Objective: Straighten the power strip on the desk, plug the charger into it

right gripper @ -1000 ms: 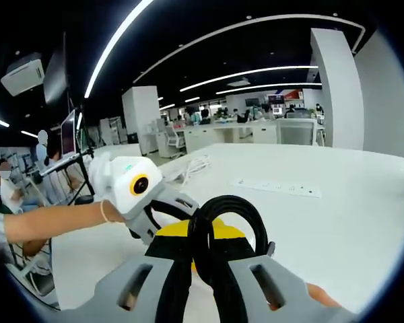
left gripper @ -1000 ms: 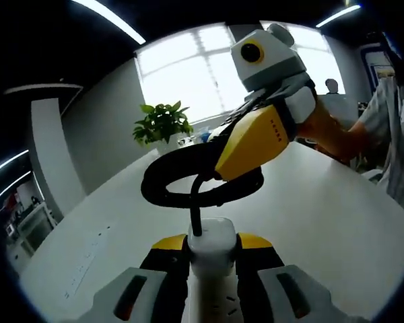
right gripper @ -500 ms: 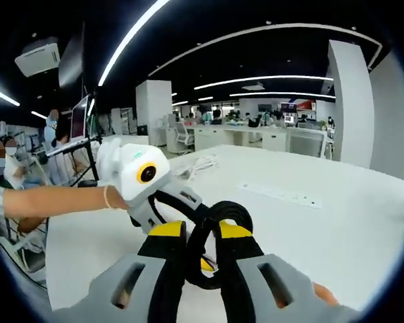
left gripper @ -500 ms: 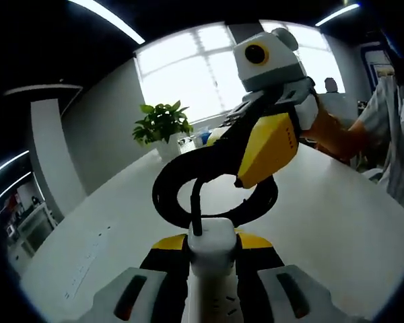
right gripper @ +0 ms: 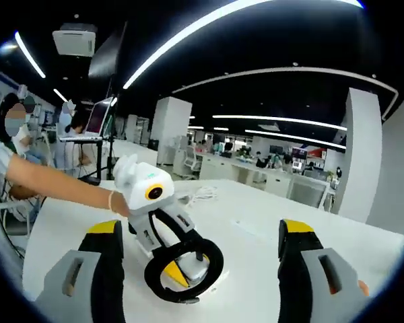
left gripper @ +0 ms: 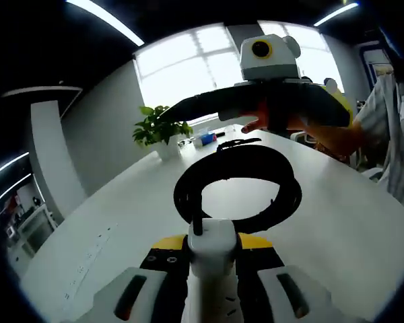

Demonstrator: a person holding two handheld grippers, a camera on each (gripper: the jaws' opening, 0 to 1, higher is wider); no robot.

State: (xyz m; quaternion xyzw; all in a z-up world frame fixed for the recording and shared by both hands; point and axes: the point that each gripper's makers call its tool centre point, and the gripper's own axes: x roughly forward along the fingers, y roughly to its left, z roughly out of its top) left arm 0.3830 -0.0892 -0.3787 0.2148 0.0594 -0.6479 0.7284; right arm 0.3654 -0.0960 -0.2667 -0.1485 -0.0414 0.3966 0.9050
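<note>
Right claw (right gripper: pixel 202 256) now off cable coil (left gripper: pixel 237 190)

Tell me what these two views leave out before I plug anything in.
- Power strip: left gripper view, sockets hidden between the left gripper's fingers and cut by the bottom edge.
- Coiled cable: its plug end can't be made out in either view.
- Second strip on the desk: too small and distorted.
- Charger: cannot be identified.

The left gripper view sits low and close behind its tool (left gripper: pixel 212 269), facing the windows. The right gripper view looks from higher and farther, toward the open office. Both share the coiled cable (left gripper: pixel 237 188) (right gripper: pixel 183 262) on the desk (left gripper: pixel 343 229) (right gripper: pixel 249 256), seen from opposite sides.
</note>
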